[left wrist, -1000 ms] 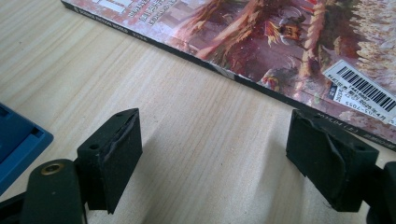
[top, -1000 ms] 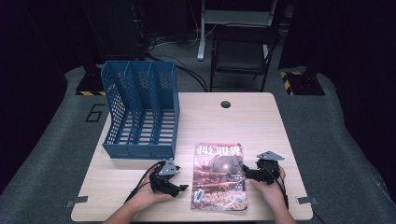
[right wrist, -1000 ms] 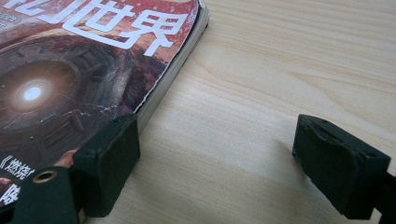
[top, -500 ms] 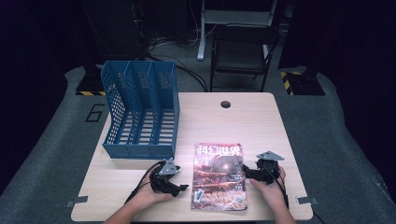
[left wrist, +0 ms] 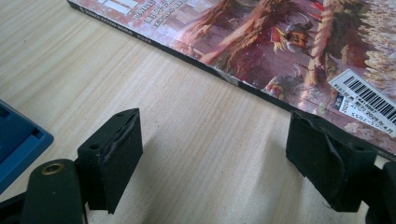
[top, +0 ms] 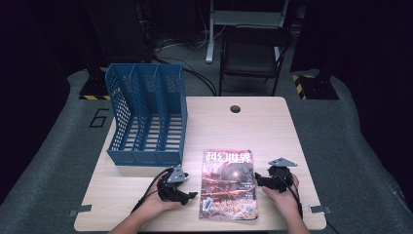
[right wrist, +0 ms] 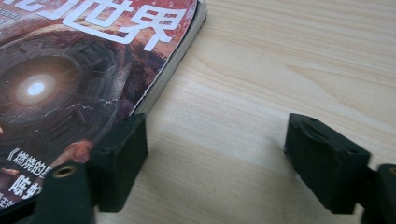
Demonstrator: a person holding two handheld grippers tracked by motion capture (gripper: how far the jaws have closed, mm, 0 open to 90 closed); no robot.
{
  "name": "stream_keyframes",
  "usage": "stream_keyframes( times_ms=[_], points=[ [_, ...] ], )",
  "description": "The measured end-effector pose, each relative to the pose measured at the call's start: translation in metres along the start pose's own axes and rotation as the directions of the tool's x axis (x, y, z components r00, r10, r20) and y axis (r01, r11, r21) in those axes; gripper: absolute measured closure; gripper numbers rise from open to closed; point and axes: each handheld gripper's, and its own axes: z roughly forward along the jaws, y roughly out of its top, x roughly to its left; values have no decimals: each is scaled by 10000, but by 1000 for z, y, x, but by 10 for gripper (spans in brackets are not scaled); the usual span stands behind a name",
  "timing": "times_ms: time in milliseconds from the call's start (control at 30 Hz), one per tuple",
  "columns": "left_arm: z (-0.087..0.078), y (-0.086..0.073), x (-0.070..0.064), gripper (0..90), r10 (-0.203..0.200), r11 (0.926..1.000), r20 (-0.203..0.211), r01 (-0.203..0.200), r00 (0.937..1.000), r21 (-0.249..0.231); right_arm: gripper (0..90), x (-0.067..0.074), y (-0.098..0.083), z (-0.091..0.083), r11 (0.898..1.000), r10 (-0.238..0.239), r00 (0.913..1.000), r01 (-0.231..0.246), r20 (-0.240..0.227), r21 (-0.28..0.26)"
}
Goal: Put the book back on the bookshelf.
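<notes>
A magazine (top: 229, 184) with a reddish sci-fi cover lies flat near the table's front edge. To its left my left gripper (top: 187, 196) rests on the wood, pointing at the spine. In the left gripper view it (left wrist: 215, 140) is open, bare table between the jaws and one jaw at the magazine (left wrist: 280, 37) edge. On the magazine's right side sits my right gripper (top: 260, 180). In the right gripper view it (right wrist: 217, 140) is open; its jaws have just been closing a little, with bare wood between them and one jaw over the magazine (right wrist: 70, 79) edge.
A blue three-slot file holder (top: 146, 117) stands at the back left of the wooden table (top: 263, 126); its corner (left wrist: 18, 135) shows close to the left gripper. A cable hole (top: 235, 108) sits near the far edge. A chair (top: 253, 48) stands behind the table.
</notes>
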Motion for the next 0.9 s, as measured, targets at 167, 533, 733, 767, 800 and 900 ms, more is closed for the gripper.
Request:
stream_keyframes(
  times_ms=[167,533,733,767,800,900],
  points=[
    [1,0,-1,189,5,10000,-113,-6,9999,-49,336,2,3,-3,9988,404,9992,-404,10,268],
    [0,0,-1,189,44,10000,-147,-44,9999,5,397,9,14,-14,9986,531,9981,-532,-312,-23],
    [0,0,-1,189,34,10000,-157,-34,9999,8,405,15,17,-15,9980,623,9946,-628,-830,-36],
    [0,0,-1,189,38,10000,-160,-38,9999,13,405,16,17,-16,9973,736,9937,-735,-840,42],
    [0,0,-1,189,34,10000,-159,-34,9999,8,405,17,17,-14,9976,694,9933,-690,-921,74],
    [0,0,-1,188,44,10000,-169,-44,9998,19,409,19,17,-12,9978,654,9924,-641,-1046,160]
  ],
)
